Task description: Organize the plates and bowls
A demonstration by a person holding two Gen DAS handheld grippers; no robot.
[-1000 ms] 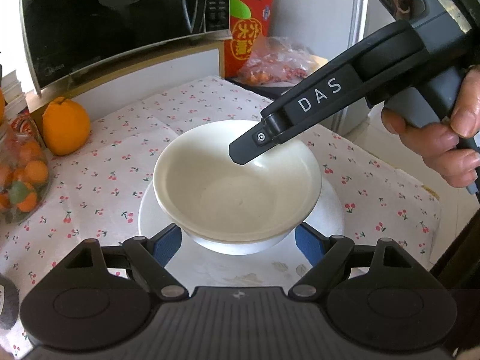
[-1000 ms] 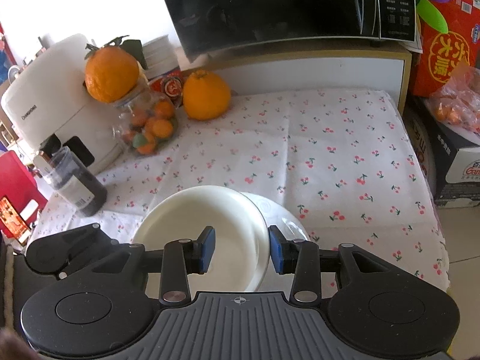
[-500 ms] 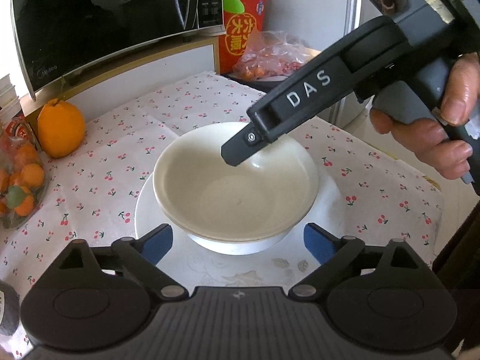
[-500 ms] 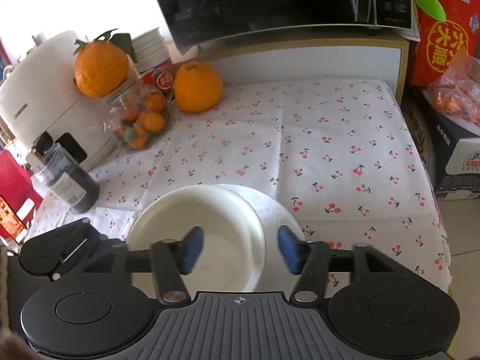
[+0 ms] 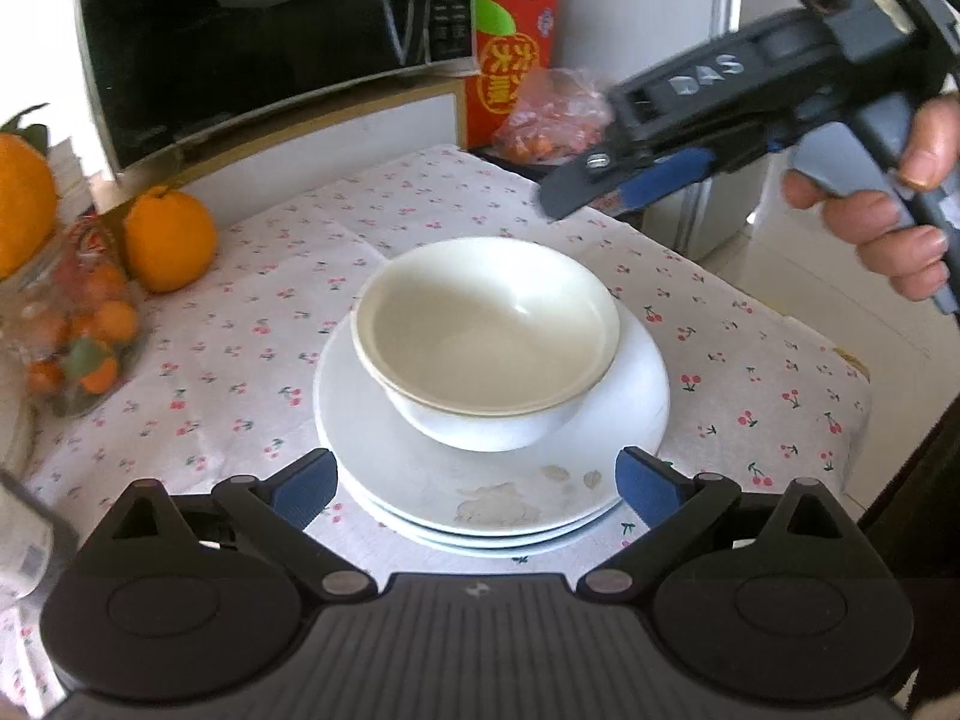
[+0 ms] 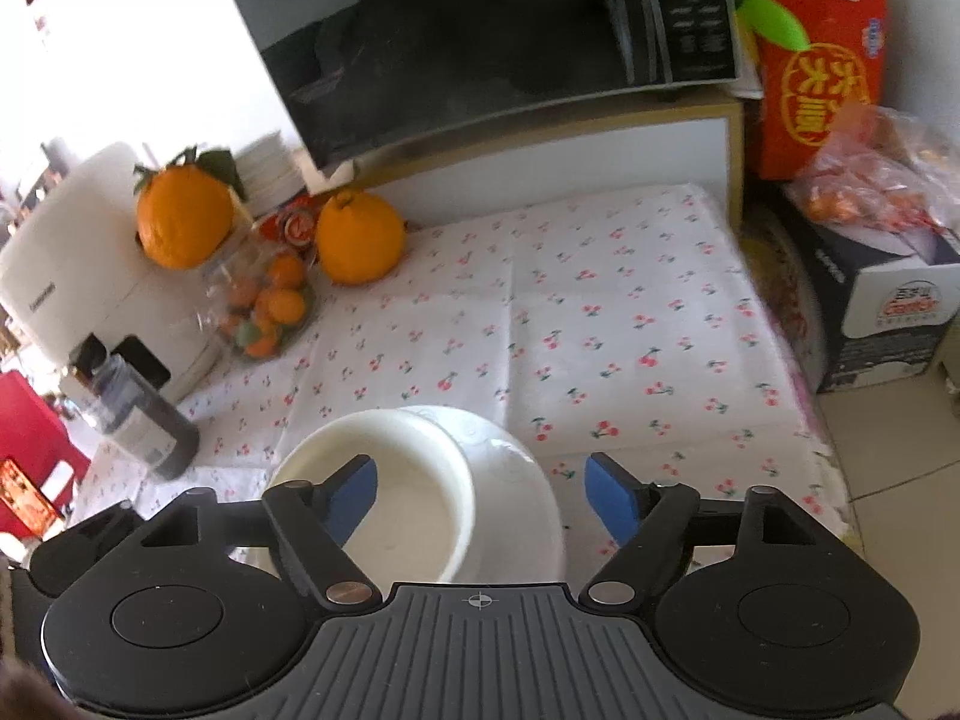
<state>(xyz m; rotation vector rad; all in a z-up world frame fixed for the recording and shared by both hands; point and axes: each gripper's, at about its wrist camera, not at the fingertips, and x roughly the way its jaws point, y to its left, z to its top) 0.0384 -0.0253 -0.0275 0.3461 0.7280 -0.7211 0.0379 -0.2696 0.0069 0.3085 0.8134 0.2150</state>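
On the desk point(image 5: 720, 324), covered by a cherry-print cloth point(image 6: 600, 324), a cream bowl point(image 5: 486, 330) sits upright on a stack of white plates point(image 5: 420, 480). At least two plate rims show at the near edge of the stack, and the top plate carries a faint printed pattern. The bowl rests a little toward the far side of the top plate.

The left claw point(image 5: 474, 480) hovers low in front of the stack, its blue-padded fingers point(image 5: 303, 483) spread wide on either side of the plates' near rim and holding nothing. The right claw point(image 6: 480, 495) is likewise wide open and empty; from its own camera it looks down on the bowl and plates, with one blue pad over the bowl's edge. In the left wrist view the right claw hangs above and beyond the bowl, clear of it, gripped by a bare hand point(image 5: 888, 222).

Behind the dishes, a large orange point(image 6: 360, 237) stands beside a clear bag of small oranges point(image 6: 264, 312), with a second large orange point(image 6: 183, 216) on top of the bag. A black microwave point(image 6: 492, 42) stands at the back on a white shelf, a red carton point(image 6: 822, 72) to its right, and a dark bottle point(image 6: 144, 420) near the desk's left edge.
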